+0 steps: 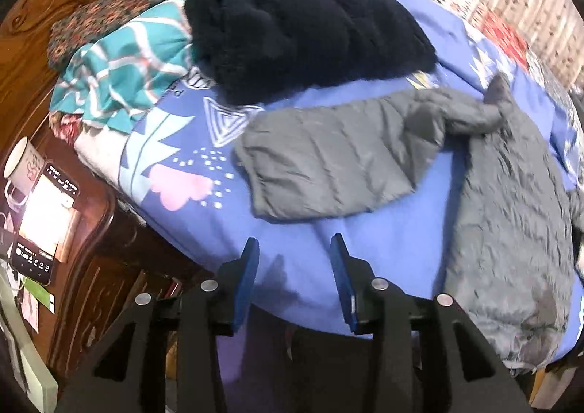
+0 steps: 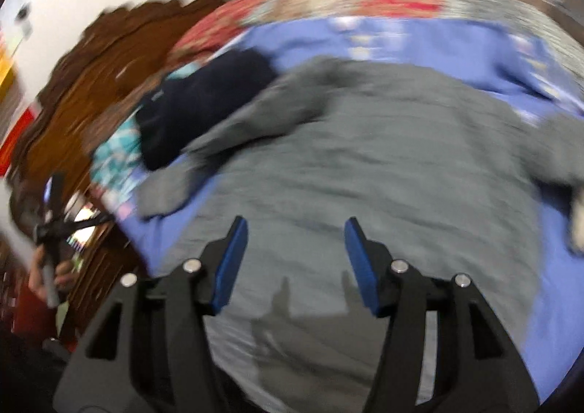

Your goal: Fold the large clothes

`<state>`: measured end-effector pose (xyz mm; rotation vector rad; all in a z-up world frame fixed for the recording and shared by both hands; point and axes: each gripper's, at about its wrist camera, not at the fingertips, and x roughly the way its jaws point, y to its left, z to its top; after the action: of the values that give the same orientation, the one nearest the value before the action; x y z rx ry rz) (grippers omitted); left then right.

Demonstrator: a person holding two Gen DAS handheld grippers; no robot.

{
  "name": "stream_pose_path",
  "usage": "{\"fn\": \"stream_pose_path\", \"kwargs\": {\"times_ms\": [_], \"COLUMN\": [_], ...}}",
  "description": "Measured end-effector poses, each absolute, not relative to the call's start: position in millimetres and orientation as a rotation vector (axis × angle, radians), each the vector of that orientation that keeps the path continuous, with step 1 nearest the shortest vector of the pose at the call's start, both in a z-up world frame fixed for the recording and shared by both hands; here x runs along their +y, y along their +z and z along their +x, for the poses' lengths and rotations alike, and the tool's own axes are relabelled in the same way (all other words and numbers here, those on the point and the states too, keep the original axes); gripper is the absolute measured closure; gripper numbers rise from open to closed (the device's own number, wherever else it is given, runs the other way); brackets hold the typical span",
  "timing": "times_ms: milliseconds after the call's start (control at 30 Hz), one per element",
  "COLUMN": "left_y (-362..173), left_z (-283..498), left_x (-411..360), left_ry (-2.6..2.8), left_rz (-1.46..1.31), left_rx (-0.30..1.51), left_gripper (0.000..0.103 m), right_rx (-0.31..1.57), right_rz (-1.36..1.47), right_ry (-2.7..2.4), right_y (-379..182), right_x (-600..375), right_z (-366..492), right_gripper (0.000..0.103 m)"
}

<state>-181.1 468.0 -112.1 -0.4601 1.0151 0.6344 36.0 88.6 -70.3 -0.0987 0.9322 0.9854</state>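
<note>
A grey quilted jacket (image 1: 503, 223) lies spread on a blue bed sheet (image 1: 383, 241), its sleeve (image 1: 328, 157) stretched out to the left. My left gripper (image 1: 295, 245) is open and empty, above the sheet just in front of the sleeve. In the blurred right wrist view the jacket's body (image 2: 365, 165) fills the middle. My right gripper (image 2: 295, 227) is open and empty, hovering over the jacket's near part. The other gripper (image 2: 54, 223) shows at the far left there.
A folded dark navy fleece garment (image 1: 303, 30) lies at the head of the bed on a teal patterned cloth (image 1: 124, 70). A carved wooden headboard (image 1: 54, 11) stands on the left. A nightstand holds a mug (image 1: 20, 165) and a lit phone (image 1: 45, 223).
</note>
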Motion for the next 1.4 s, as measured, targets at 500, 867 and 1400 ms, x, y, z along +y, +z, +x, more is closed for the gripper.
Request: {"fn": "stream_pose_path", "kwargs": {"times_ms": [500, 867, 1400], "left_y": [-126, -132, -120], "left_z": [-210, -225, -241], "left_x": [527, 550, 558], "left_ry": [0.709, 0.770, 0.817], "left_rz": [-0.481, -0.476, -0.473], "left_rx": [0.972, 0.969, 0.953], "left_gripper": [0.040, 0.040, 0.040], "right_rx": [1.404, 1.772, 1.525], "right_rz": [-0.053, 0.314, -0.034], "right_ry": [1.285, 0.996, 1.274], "right_y": [-152, -240, -168], "right_x": [331, 385, 414], "right_z": [-19, -3, -38], "right_gripper": [0.036, 0.026, 0.099]}}
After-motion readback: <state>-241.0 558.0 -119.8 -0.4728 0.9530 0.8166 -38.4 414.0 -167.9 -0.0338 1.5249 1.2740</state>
